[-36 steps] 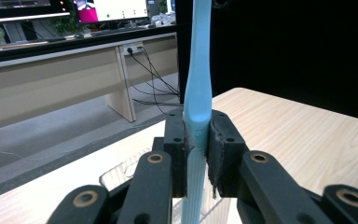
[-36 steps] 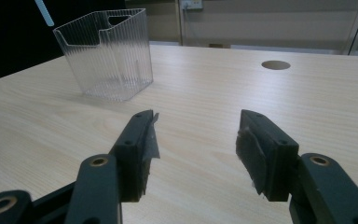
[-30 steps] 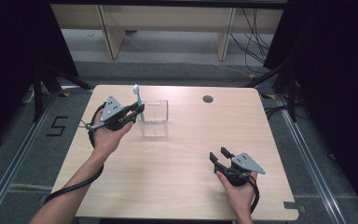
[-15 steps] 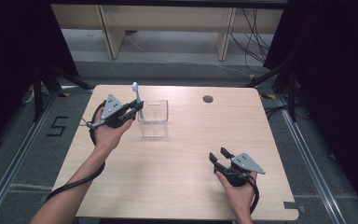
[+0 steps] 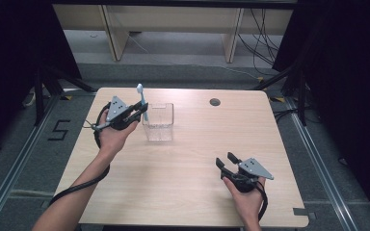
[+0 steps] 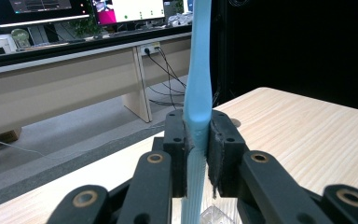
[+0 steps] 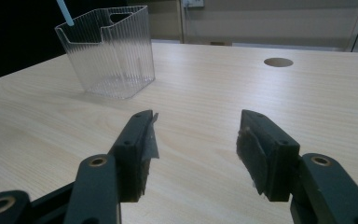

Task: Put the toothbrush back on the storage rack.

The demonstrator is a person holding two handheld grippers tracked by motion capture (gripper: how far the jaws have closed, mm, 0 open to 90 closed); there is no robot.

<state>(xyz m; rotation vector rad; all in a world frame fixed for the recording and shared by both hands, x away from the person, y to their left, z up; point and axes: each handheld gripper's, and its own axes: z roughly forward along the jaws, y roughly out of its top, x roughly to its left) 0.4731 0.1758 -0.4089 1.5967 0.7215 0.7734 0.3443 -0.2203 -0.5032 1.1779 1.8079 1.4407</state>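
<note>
While clamped upright, toothbrush (image 6: 199,70) pale blue, slim, ribbed handle.

We're looking at a lab or research workroom here, set up as a recording rig: a bare light-wood table (image 5: 183,168) with a round cable hole (image 5: 215,102) stands on grey carpet between metal floor rails (image 5: 318,159), and black curtains (image 5: 347,72) close it in on both sides. There's a taped number five (image 5: 59,130) marking the floor at the left, loose cables (image 5: 262,29) trailing past long pale benches (image 5: 173,19) at the back, and from the left gripper view, lit computer monitors (image 6: 74,9) line a desk beyond
</note>
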